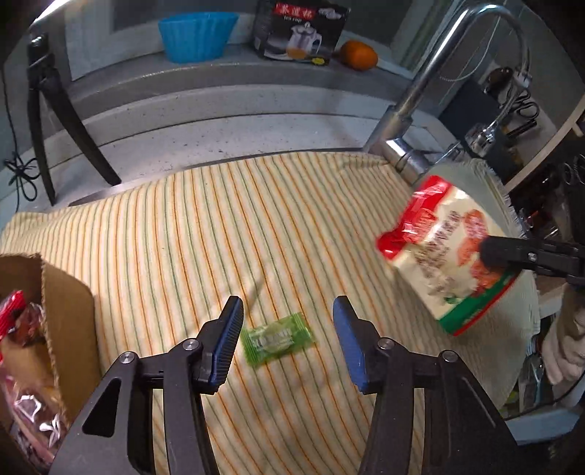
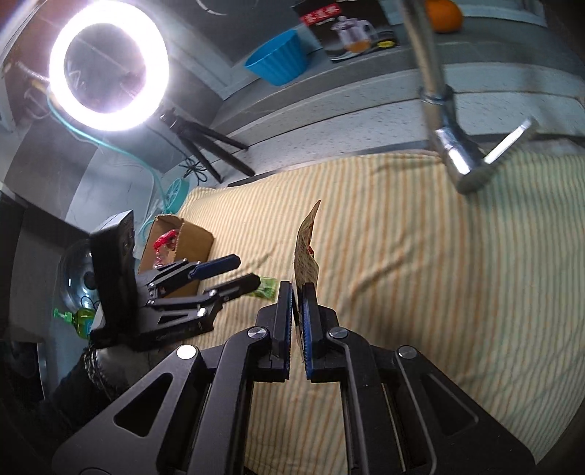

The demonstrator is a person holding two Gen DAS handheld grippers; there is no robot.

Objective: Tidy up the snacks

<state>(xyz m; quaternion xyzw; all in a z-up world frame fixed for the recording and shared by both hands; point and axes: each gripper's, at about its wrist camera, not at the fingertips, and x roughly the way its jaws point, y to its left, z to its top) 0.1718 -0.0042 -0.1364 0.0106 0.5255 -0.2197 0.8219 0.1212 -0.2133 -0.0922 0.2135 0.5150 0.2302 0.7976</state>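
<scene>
Two grippers are at work over a tabletop covered by one striped cloth (image 1: 226, 226). The left gripper (image 1: 287, 341) has its jaws spread wide and holds nothing; it hangs just above one small green candy packet (image 1: 276, 338), which lies flat on the cloth between the two blue pads, touching neither as far as the left wrist view shows. The right gripper (image 2: 298, 323) is clamped narrow on one large snack bag (image 1: 448, 255), white with red and green print, gripped by its edge and lifted clear of the cloth on the right side; in the right wrist view the bag shows edge-on, rising from between the pads.

One open cardboard box (image 1: 67, 303) sits on the cloth at the left edge, just beside the left gripper. Inside it are several snack packets (image 1: 16, 318) in red and clear wrapping; their exact number cannot be told, since they overlap and run out of view.

Behind the cloth stands one chrome tap (image 1: 431, 84). On the ledge at the back are one blue bowl (image 1: 197, 34), one black box with a teapot picture (image 1: 299, 31) and one orange (image 1: 359, 54), set in a row and apart from each other. One lit ring lamp (image 2: 109, 68) on a black tripod (image 1: 51, 113) stands at the left.
</scene>
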